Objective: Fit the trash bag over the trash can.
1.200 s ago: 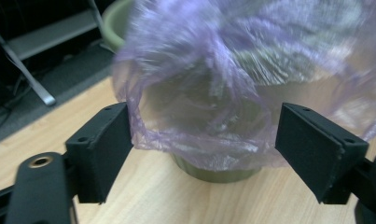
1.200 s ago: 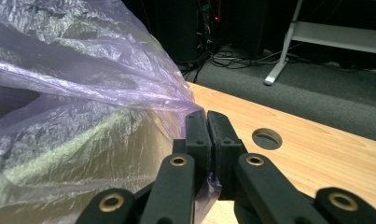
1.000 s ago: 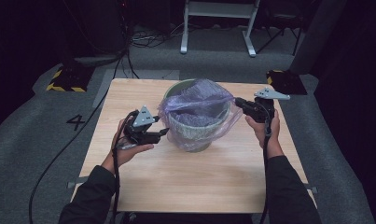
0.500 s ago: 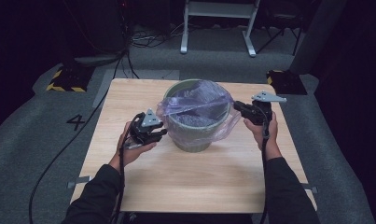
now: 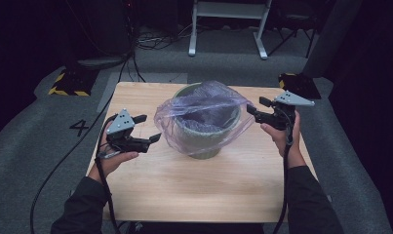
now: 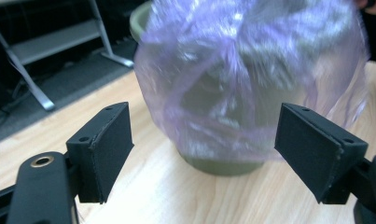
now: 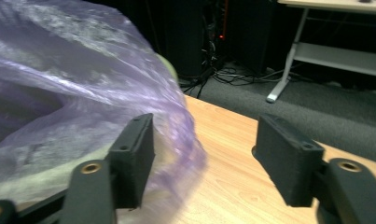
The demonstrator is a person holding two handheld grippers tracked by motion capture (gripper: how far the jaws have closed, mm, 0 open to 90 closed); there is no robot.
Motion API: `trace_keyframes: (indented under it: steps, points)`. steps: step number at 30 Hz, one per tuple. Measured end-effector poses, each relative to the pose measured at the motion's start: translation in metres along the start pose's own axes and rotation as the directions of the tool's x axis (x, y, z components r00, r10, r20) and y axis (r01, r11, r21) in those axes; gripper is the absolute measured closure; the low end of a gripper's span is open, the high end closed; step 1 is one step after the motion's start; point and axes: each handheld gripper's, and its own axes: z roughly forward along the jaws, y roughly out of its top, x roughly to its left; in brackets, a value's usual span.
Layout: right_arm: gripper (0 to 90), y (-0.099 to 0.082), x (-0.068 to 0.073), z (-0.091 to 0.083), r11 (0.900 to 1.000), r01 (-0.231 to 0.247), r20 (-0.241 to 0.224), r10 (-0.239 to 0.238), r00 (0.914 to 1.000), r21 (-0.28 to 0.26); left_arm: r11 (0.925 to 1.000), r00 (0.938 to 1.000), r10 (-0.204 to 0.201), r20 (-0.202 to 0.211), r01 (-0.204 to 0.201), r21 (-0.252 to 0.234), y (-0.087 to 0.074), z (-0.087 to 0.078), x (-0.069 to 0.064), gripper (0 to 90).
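The left gripper's (image 5: 144, 131) black, foam-padded fingers (image 6: 112, 142) are spread wide, having just been opening, with nothing pinched between them; they are pointed at the bag (image 5: 204, 105) from just beside it. The right gripper's (image 5: 255, 107) fingers (image 7: 138, 154) have likewise just been opening and are spread, the bag's loose skirt lying at the left pad without being gripped. The bag is thin, crinkled, translucent purple film, draped as a liner inside a round green bucket (image 5: 204, 146) and folded over its rim, hanging down the outside. The bucket is stood upright at the middle of the pale wood-grain surface (image 5: 194, 190). Both grippers are held level at either side of the bucket, each in one hand with the forearm coming in from the near edge.
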Motion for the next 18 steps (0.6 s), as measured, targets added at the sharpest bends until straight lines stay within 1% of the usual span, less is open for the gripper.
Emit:
trace_keyframes:
  steps: [2,3,4,5,6,7,8,9,10,11,12,13,14,15,17,18]
  points:
    - [33.1,0.002,0.004,0.000,0.9992,0.040,-0.008,-0.040,0.9992,0.008,0.9999,0.9998,0.002,-0.018,-0.002,-0.012,0.005,-0.002,0.000,19.1]
    - [33.1,0.002,0.004,0.000,0.9992,0.040,-0.008,-0.040,0.9992,0.008,0.9998,0.9999,0.010,-0.013,-0.010,-0.015,0.009,-0.002,0.000,19.1]
    - [32.2,0.004,0.008,0.002,0.9960,0.088,-0.030,-0.087,0.9958,0.015,0.9996,0.9994,0.028,-0.019,-0.028,-0.005,0.016,0.002,0.000,20.0]
    - [32.2,0.005,0.010,0.003,0.9945,0.102,-0.027,-0.102,0.9945,0.021,0.9996,0.9994,0.028,-0.019,-0.028,-0.005,0.016,0.002,0.000,20.3]
    - [32.2,0.005,0.010,0.003,0.9945,0.102,-0.027,-0.102,0.9945,0.021,0.9993,0.9988,0.038,-0.031,-0.038,-0.003,0.020,0.005,0.000,20.3]
    - [33.7,0.006,0.014,0.006,0.9906,0.132,-0.025,-0.131,0.9911,0.036,0.9989,0.9979,0.045,-0.045,-0.046,-0.005,0.025,0.010,0.002,24.3]
    - [34.5,0.006,0.014,0.007,0.9899,0.137,-0.022,-0.136,0.9904,0.037,0.9994,0.9992,0.034,-0.021,-0.034,-0.004,0.032,0.017,0.006,24.0]
    - [34.5,0.006,0.014,0.007,0.9899,0.137,-0.022,-0.136,0.9904,0.037,0.9994,0.9992,0.034,-0.021,-0.034,-0.004,0.032,0.017,0.006,23.7]
    - [35.9,0.007,0.015,0.009,0.9897,0.137,-0.015,-0.137,0.9905,0.041,0.9988,0.9984,0.048,-0.029,-0.048,0.011,0.037,0.023,0.008,23.7]
    - [40.6,0.007,0.015,0.010,0.9893,0.139,-0.020,-0.138,0.9902,0.044,0.9982,0.9978,0.058,-0.032,-0.058,0.019,0.040,0.026,0.009,25.5]
    - [46.8,0.007,0.015,0.012,0.9879,0.150,-0.019,-0.149,0.9886,0.041,0.9974,0.9972,0.066,-0.035,-0.065,0.031,0.043,0.034,0.013,28.4]
    - [46.8,0.007,0.015,0.012,0.9879,0.150,-0.019,-0.149,0.9886,0.041,0.9974,0.9972,0.066,-0.035,-0.065,0.031,0.043,0.034,0.013,31.1]
    - [57.1,0.007,0.014,0.012,0.9841,0.172,-0.016,-0.171,0.9851,0.044,0.9958,0.9961,0.078,-0.042,-0.075,0.052,0.047,0.042,0.016,33.7]
    - [60.0,0.007,0.014,0.013,0.9833,0.177,-0.018,-0.177,0.9841,0.042,0.9957,0.9959,0.077,-0.048,-0.074,0.056,0.048,0.045,0.019,35.1]
    - [67.1,0.008,0.013,0.014,0.9809,0.191,-0.016,-0.191,0.9815,0.037,0.9954,0.9933,0.080,-0.084,-0.075,0.060,0.051,0.050,0.023,40.6]
    - [69.9,0.008,0.013,0.014,0.9796,0.197,-0.009,-0.197,0.9804,0.038,0.9959,0.9939,0.074,-0.083,-0.069,0.058,0.053,0.051,0.025,41.5]
